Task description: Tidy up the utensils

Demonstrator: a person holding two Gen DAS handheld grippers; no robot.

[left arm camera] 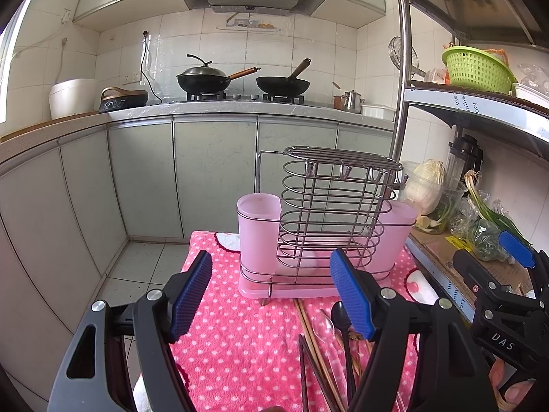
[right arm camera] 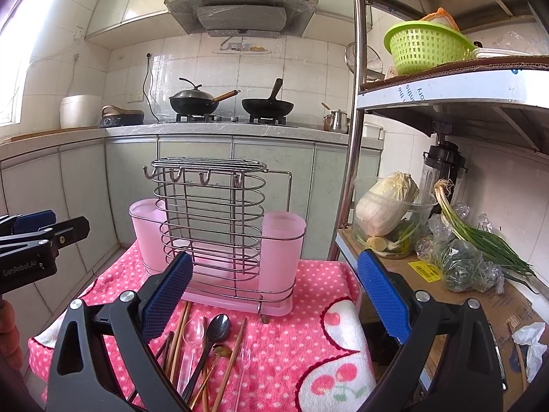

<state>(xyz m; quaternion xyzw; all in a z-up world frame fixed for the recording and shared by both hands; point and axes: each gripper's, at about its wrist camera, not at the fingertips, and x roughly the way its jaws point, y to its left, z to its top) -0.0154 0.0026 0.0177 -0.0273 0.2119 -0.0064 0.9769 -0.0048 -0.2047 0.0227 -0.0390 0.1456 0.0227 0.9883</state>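
- Both grippers hover above the pink dotted towel with nothing held: the left gripper has its blue pads wide apart, and the right gripper is spread just as wide.
- Utensils lie in a loose bundle on the towel just in front of the caddy — wooden chopsticks, a black spoon, a clear plastic spoon and a small brown spoon, handles pointing toward the cameras.
- That caddy is a wire rack with 2 pink plastic cups, 1 at each end; both look empty from here.
- Judged by look, every piece is light and stiff. Chopsticks are thin and may roll or slip between the pads; the clear spoon seems the most brittle.
- Best hold is probably mid-handle, across the shaft, taking 1 piece at a time — the soft towel gives a little under the fingers.
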